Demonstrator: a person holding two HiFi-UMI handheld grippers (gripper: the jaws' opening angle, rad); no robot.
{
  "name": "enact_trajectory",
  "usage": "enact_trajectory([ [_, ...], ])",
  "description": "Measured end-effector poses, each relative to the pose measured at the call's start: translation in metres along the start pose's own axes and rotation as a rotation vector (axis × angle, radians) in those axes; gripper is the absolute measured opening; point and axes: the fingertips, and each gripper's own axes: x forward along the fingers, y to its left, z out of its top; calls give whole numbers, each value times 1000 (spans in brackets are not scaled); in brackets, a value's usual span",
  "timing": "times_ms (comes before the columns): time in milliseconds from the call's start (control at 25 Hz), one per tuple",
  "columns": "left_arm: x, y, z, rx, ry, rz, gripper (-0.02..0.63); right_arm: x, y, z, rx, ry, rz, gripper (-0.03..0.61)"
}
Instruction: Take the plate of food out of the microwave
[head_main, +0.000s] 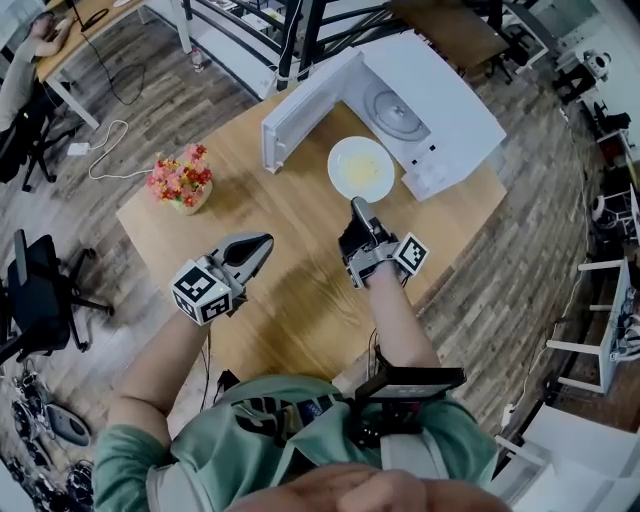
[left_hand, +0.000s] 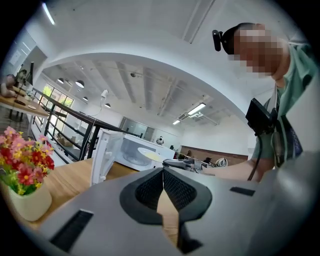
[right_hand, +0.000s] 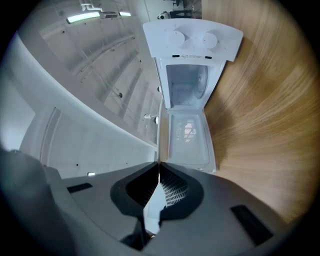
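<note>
The left gripper hangs over the wooden table with its jaws pressed together on nothing, so it lends no support. The plate of food sits just outside the open microwave, beside its door. The right gripper pinches it at the near rim alone, and with so one-sided a hold it could sag and spill the yellowish food, or knock the door.

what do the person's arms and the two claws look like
Both claws are grey, wedge-shaped tools with black mesh-textured pads. From above, the left claw looks light grey and the right claw darker. Each carries a white cube with black square markers: the left cube and the right cube. The person wears a green short-sleeved top.
</note>
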Motion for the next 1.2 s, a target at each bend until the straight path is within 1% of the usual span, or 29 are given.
enact_trajectory([
  [160,-22,-1,-3,-2,-4,31,5,-9,8,-21,-16,45,9,17],
  [320,-43,-3,-8,-9,-5,62,5,-16,13,-46,-9,95,9,17],
  [680,-75,-7,-13,-27,-23,101,5,-41,25,-87,4,197,11,17],
  [920,-87,-8,-27,-43,-13,115,5,-57,16,-111,11,253,20,17],
  [1200,-85,-13,-45,-73,-8,106,5,-76,-2,-134,32,304,8,17],
])
